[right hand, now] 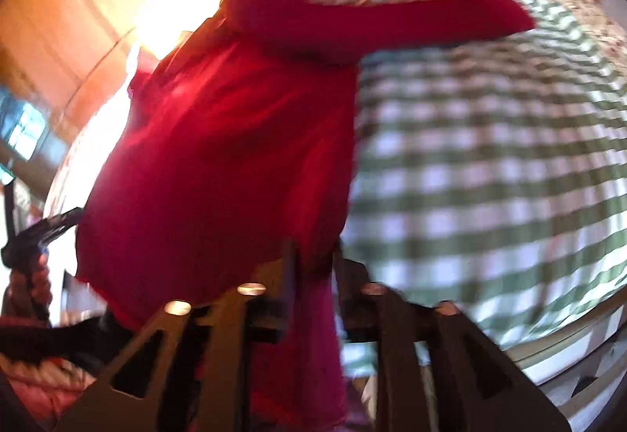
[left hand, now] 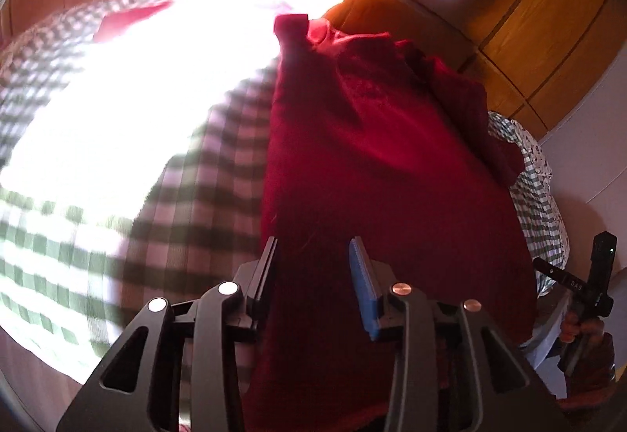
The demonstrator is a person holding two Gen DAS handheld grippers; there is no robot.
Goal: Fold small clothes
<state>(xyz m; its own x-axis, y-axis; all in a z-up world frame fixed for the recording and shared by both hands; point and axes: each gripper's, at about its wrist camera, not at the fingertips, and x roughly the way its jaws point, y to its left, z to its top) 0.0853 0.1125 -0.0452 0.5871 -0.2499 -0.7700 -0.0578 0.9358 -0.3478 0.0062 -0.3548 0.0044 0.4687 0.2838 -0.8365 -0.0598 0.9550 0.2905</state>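
Clearly both grippers' jaws stand partly apart around the rumpled red garment (left hand: 376, 165).

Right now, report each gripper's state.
Left gripper: open over the red garment.
Right gripper: red garment between its jaws; grip cannot be told.

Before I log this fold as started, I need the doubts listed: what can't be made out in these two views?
- Left wrist view: glare washes out the checked cloth at left.
- Left wrist view: the red garment has its near hem hidden behind the left gripper.
- Right wrist view: motion blur; whether the right gripper fingers press the garment is unclear.
- Right wrist view: the garment's far left edge is lost in glare.
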